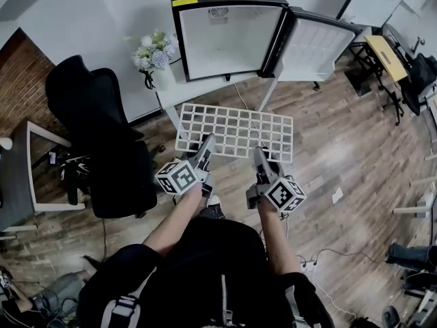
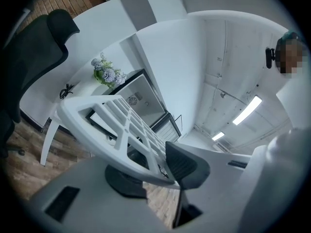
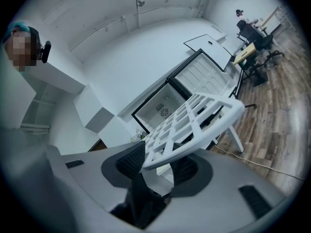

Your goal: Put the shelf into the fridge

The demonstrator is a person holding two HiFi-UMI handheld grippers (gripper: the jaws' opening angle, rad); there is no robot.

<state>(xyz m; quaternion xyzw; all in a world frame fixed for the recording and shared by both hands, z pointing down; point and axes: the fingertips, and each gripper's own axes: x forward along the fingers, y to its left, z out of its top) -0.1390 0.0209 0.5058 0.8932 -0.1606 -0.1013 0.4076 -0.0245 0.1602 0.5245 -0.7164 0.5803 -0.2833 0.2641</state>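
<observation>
The white grid shelf hangs level in the air in front of the small black fridge, whose door stands swung open to the right. My left gripper is shut on the shelf's near edge at the left. My right gripper is shut on the same edge further right. In the left gripper view the shelf runs away from the jaws toward the fridge. From the right gripper view, the shelf points at the white fridge interior.
The fridge stands on a white table with a vase of flowers at its left. A black office chair is close on the left. Desks and chairs stand at the far right. Cables lie on the wooden floor.
</observation>
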